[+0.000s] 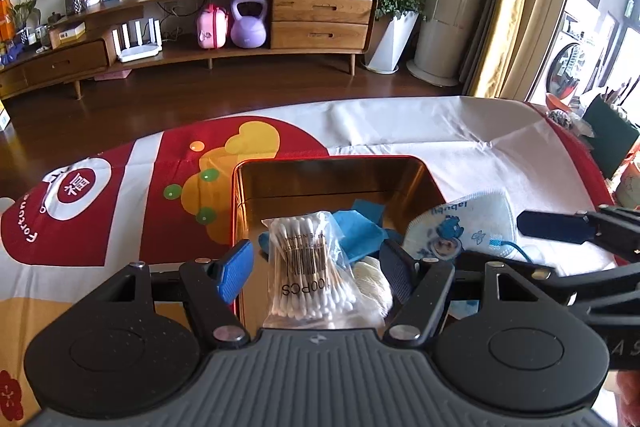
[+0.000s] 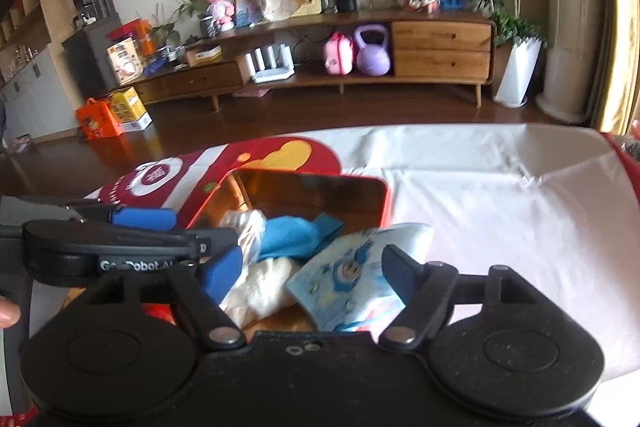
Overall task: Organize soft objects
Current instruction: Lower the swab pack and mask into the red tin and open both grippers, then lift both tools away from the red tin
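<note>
A red tin (image 1: 416, 175) with a gold inside stands on the table. In it lie a clear bag of cotton swabs (image 1: 308, 271), blue cloth (image 1: 360, 231) and a white soft wad (image 1: 370, 281). My left gripper (image 1: 316, 261) is open, its fingers on either side of the swab bag above the tin. A child's face mask (image 1: 460, 231) with a blue cartoon print rests on the tin's right rim. In the right wrist view my right gripper (image 2: 312, 267) is open over the mask (image 2: 352, 279), blue cloth (image 2: 292, 235) and white wad (image 2: 264, 287) in the tin (image 2: 380, 199).
A red, white and yellow printed cloth (image 1: 120, 211) covers the table, with a white sheet (image 1: 460, 131) on the right. Beyond the table are a dark wood floor and a long wooden TV cabinet (image 1: 320, 23). Clutter sits at the table's far right edge (image 1: 568, 119).
</note>
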